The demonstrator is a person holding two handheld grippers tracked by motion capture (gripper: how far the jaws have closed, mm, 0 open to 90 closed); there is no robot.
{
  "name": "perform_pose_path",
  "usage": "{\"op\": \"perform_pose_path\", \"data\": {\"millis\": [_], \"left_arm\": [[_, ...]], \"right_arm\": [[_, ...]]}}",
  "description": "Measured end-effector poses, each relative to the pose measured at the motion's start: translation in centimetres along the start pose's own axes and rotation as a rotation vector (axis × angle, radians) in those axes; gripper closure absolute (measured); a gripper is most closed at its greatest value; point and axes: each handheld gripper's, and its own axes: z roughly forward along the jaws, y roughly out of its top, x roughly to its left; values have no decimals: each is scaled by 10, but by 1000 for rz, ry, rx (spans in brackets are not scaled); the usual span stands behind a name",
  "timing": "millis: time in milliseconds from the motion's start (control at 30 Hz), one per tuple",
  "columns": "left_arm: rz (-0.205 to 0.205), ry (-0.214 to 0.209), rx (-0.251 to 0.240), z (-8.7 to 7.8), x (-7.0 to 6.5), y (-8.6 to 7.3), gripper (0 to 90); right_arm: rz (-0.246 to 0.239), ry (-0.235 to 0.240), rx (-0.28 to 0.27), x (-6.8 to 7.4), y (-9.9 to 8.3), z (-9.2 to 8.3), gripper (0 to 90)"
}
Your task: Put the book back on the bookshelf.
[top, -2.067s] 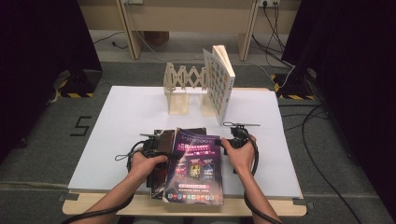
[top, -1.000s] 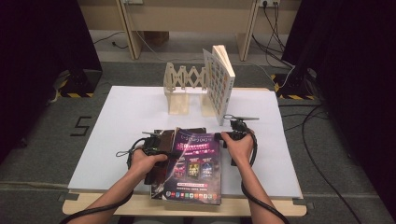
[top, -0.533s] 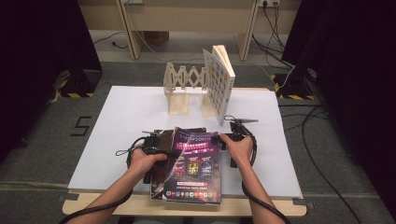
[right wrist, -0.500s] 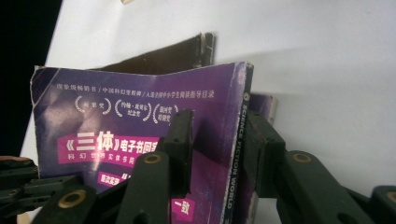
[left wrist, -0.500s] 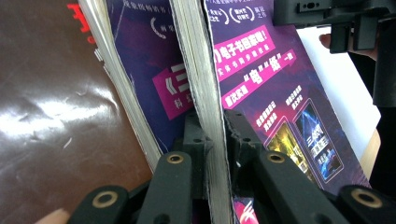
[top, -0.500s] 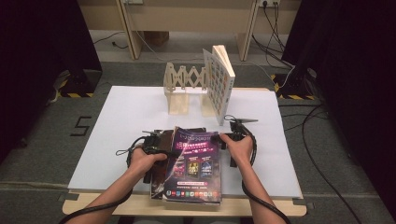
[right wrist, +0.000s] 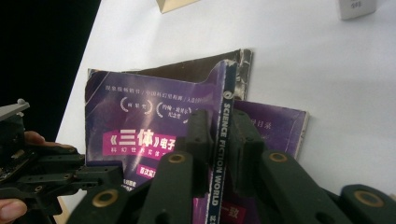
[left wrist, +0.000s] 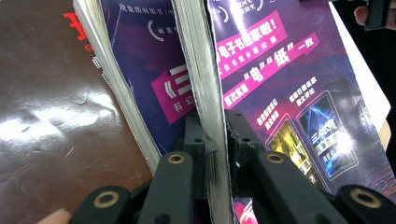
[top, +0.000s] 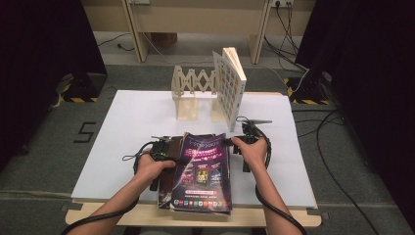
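Near the table's point(top: 122, 127) front edge, both grippers clamp 1 purple book point(top: 203, 169): left gripper point(left wrist: 214, 140) on its page edge, right gripper point(right wrist: 219, 140) on its spine. Grasp done; moving it to the rack point(top: 193, 93) remains.

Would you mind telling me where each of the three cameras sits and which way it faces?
High view: above the person's side of the table, looking forward and down; both forearms, left gripper and right gripper show.
Left gripper view: rides the left gripper, looking along its jaws, clamped on the page edge of the top magazine.
Right gripper view: rides the right gripper, its jaws astride the magazine's spine; the left gripper shows at lower left.
All share the purple magazine.
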Motion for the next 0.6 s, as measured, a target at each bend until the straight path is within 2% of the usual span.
{"op": "perform_pose_path", "data": {"millis": [200,233,367,433,467,500,533,567,600], "left_arm": [[5,6,6,0,-1,1,803],[3,2,3,0,-1,1,802],[0,0,-12,1,0,2,772],[-2,-4,-46,0,0,2,702],[-2,-4,-46,0,0,2,665],[-5,3,-61,-1,0,1,645],[5,17,-69,-2,-1,1,645],[27,50,-90,-6,0,2,638],[27,50,-90,-6,0,2,632]], "right_arm": [[-2,-3,36,-1,-2,8,741],[-19,-29,24,0,-3,10,795],[2,-13,-1,1,-4,6,823],[-4,-20,-27,6,-5,-1,830],[-4,-20,-27,6,-5,-1,830],[-11,-17,-59,10,-4,-10,835],[-11,-17,-59,10,-4,-10,835],[-35,-34,-96,17,-3,-22,844],[-35,-34,-96,17,-3,-22,844]]}}
